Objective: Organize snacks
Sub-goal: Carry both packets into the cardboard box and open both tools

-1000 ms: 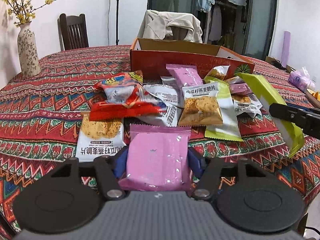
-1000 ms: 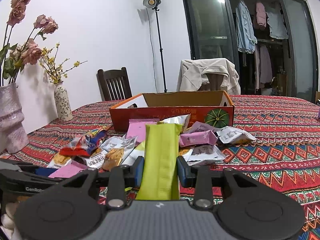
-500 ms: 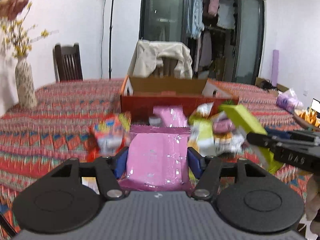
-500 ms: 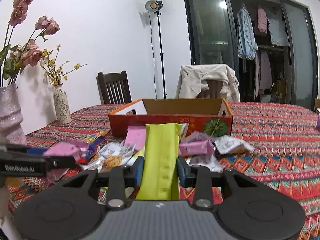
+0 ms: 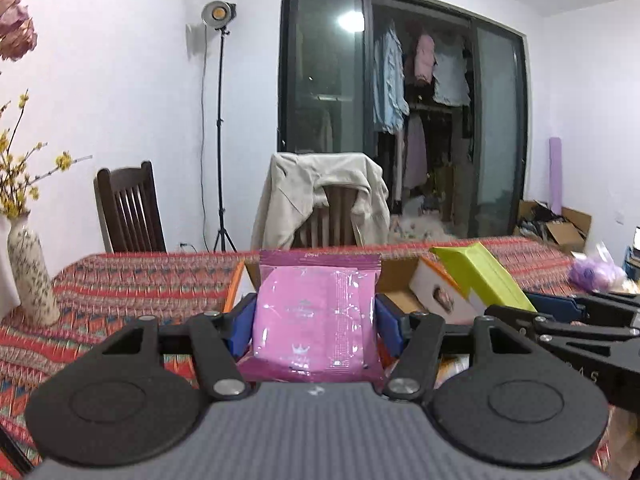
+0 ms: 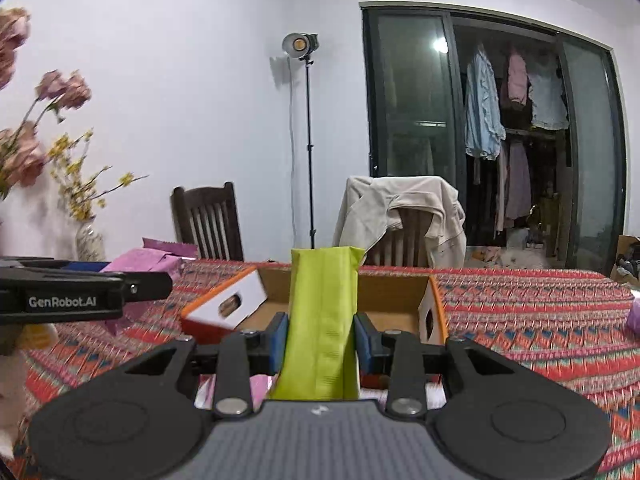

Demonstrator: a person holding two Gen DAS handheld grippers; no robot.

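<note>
My left gripper is shut on a pink snack packet, held upright above the patterned tablecloth. My right gripper is shut on a long lime-green snack packet. Both are raised in front of an open orange cardboard box, whose brown inside shows behind each packet. In the left wrist view the green packet and the right gripper appear at the right, over the box. In the right wrist view the left gripper with the pink packet comes in from the left. The loose snack pile is hidden below both grippers.
A patterned vase with yellow blossoms stands at the table's left. Two wooden chairs stand behind the table: a bare one and one draped with a beige jacket. A lamp stand rises by the wall. A purple bag lies far right.
Both grippers have risen and moved forward toward the box with their packets. The snack pile on the cloth has dropped out of sight below them.
</note>
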